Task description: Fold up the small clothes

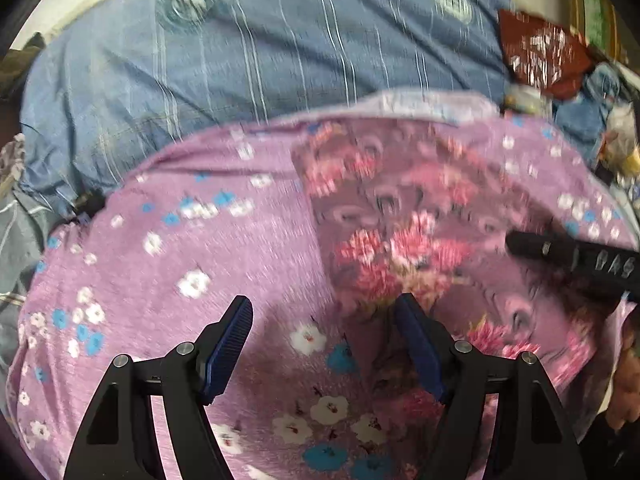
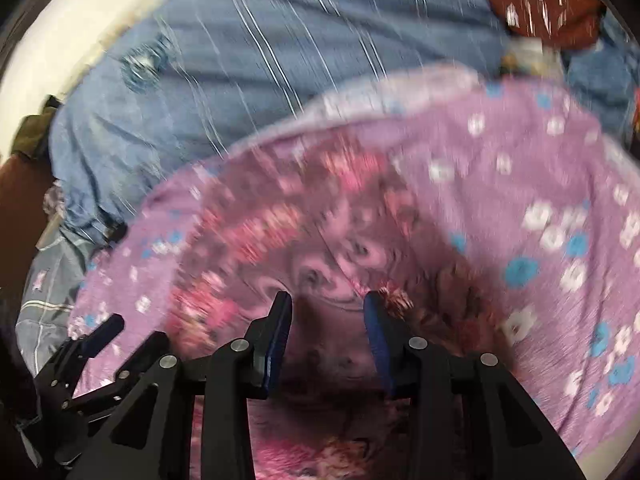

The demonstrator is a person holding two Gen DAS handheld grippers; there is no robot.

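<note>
A small mauve garment with pink flowers [image 1: 396, 236] lies on a lilac sheet with white and blue flowers [image 1: 192, 280]. My left gripper [image 1: 324, 312] is open above the garment's near left edge, nothing between its blue pads. My right gripper [image 2: 327, 308] is open low over the same garment [image 2: 304, 240], empty; it shows as a black finger at the right of the left wrist view [image 1: 576, 260]. The left gripper shows at the lower left of the right wrist view [image 2: 104, 340]. Both views are motion-blurred.
A blue striped quilt [image 1: 240, 60] lies bunched behind the lilac sheet. A dark red patterned cloth [image 1: 540, 52] and other cluttered items sit at the far right. A grey checked fabric [image 1: 16, 240] is at the left edge.
</note>
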